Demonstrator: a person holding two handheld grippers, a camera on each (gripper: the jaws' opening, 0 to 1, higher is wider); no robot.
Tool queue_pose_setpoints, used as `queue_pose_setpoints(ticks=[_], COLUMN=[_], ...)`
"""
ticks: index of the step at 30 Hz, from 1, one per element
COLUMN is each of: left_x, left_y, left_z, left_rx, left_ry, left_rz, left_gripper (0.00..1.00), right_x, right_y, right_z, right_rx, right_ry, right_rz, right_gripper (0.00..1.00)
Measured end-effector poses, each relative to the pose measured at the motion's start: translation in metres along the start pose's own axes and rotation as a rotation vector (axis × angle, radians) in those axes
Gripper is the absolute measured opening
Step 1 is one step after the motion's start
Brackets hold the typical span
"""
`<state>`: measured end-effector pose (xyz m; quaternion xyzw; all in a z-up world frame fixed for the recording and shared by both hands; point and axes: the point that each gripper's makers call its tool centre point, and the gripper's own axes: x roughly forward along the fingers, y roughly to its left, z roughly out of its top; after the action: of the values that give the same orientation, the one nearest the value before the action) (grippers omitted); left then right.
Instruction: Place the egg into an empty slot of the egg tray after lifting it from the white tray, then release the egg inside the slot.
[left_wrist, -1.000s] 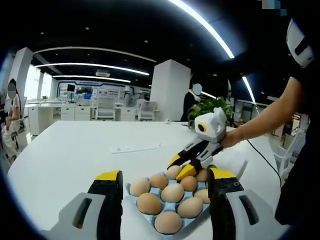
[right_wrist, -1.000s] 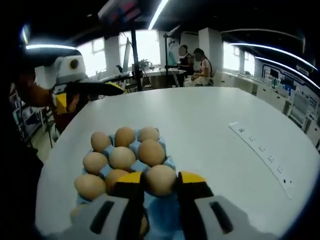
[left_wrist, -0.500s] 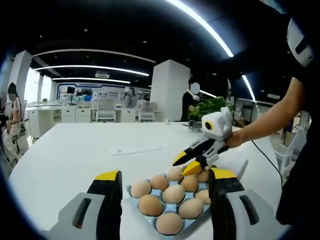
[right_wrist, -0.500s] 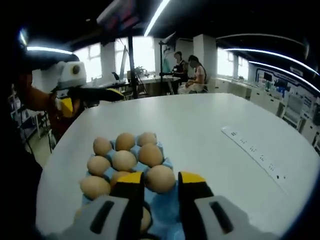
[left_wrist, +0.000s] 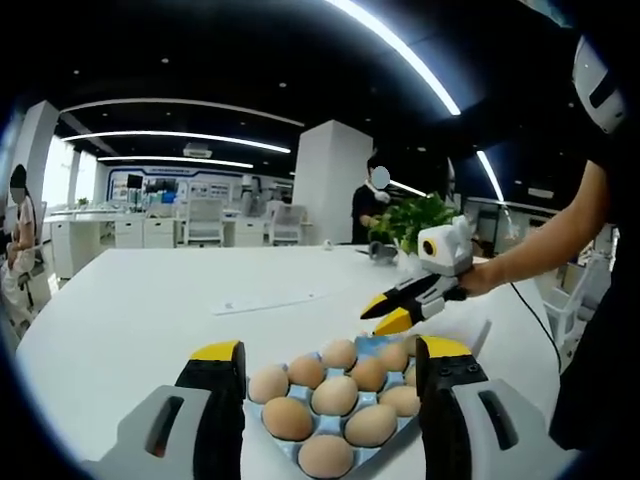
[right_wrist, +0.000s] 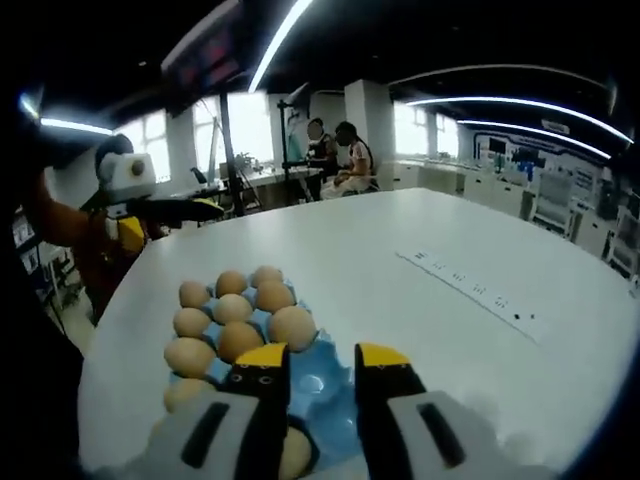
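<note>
Jaws of the right gripper (right_wrist: 322, 368) are standing apart with nothing between them, hanging above the near end of the blue moulded egg tray (right_wrist: 318, 378) on the round white worktop (right_wrist: 440, 330). In the left gripper view that gripper (left_wrist: 388, 312) is hovering clear of the tray, held by a person's hand (left_wrist: 478, 279). The brown egg (right_wrist: 292, 326) nearest its yellow tips is sitting in a slot among the other brown eggs (right_wrist: 215, 320), with empty blue cups showing just beside it. The left gripper (left_wrist: 330, 375) is idling with its jaws wide apart around the near side of the tray (left_wrist: 385, 341), gripping nothing. By the look of it, the placing and letting-go are done and the right gripper is free. Should another egg need moving, the next step calls for reaching to the white tray, then a gentle squeeze and a straight lift.
</note>
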<state>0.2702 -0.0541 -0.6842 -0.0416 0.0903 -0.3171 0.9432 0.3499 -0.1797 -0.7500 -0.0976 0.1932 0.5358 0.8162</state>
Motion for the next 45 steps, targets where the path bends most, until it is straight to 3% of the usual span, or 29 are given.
queue_pose_setpoints(ticks=[8,14,21,24,29,36,45], left_x=[0.001,0.002,0.003,0.003,0.004,0.004,0.003], left_y=[-0.001,-0.002,-0.003,-0.004,-0.005,-0.005,-0.005], left_z=[-0.001,0.000,0.001,0.000,-0.001,-0.001,-0.002], left_rx=[-0.003,-0.007,-0.012,-0.013,-0.013,-0.014,-0.012], left_ry=[0.003,0.000,-0.004,-0.002,0.000,0.005,0.010], left_rz=[-0.008,-0.010,-0.014,-0.019,-0.021,-0.024,-0.019], left_gripper=[0.70,0.69,0.69,0.69,0.69,0.67,0.67], right_x=[-0.030,-0.072,-0.121,-0.140,-0.165,-0.188,-0.195], right_y=[-0.022,-0.054,-0.089,-0.100,-0.111,-0.123,-0.129], right_z=[-0.018,-0.041,-0.057,-0.058,-0.070,-0.079,-0.094], right_rx=[0.018,0.050,0.136,0.179,0.204,0.185,0.211], right_ry=[0.025,0.050,0.025,-0.016,-0.006,0.011,0.043], right_rz=[-0.080,-0.214,-0.365,-0.428,-0.502,-0.593,-0.623], right_gripper=[0.25,0.25,0.25,0.26,0.26,0.27,0.27])
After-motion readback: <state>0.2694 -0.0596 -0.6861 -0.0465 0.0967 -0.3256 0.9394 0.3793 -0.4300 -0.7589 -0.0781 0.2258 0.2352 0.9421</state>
